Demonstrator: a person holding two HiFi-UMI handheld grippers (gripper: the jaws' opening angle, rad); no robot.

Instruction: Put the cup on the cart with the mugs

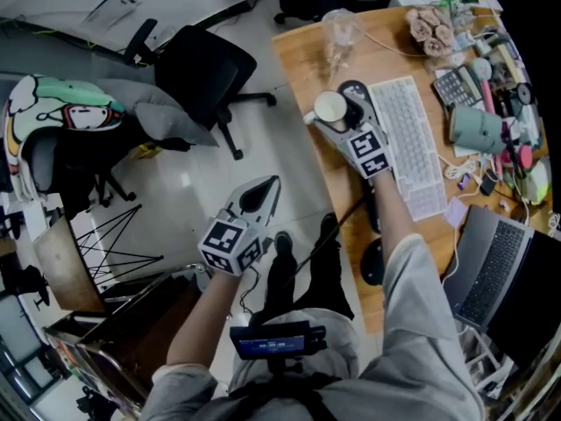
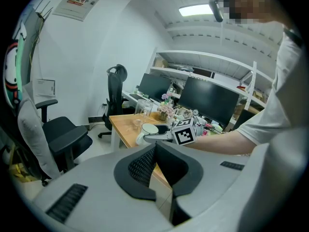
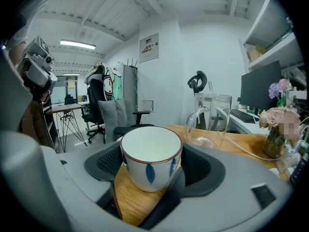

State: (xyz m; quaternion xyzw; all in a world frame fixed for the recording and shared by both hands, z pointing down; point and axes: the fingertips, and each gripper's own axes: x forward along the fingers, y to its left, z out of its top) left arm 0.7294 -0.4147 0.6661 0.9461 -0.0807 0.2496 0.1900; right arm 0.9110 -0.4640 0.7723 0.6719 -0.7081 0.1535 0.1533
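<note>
Right gripper view: right gripper [image 3: 153, 170] jaws tight on cup [image 3: 150, 149]; left gripper [image 2: 155, 152] jaws together.

A wooden desk [image 1: 302, 55] fills the upper right of the head view. On it a white keyboard [image 1: 410, 143] lies lengthwise, with a dark calculator [image 1: 454, 84] just beside it and a bunch of pale roses [image 1: 429, 26] near the far edge. A clear glass jug [image 1: 337, 32] stands upright near the desk's left edge, empty as far as one can tell. A laptop [image 1: 495, 266] lies open at lower right. A black office chair [image 1: 206, 73] stands on the floor beside the desk, and a green-and-white chair [image 1: 53, 117] stands well apart at left. Dark monitors [image 2: 210, 98] sit under a white shelf [image 2: 212, 62]. A poster [image 3: 150, 46] hangs on the wall
</note>
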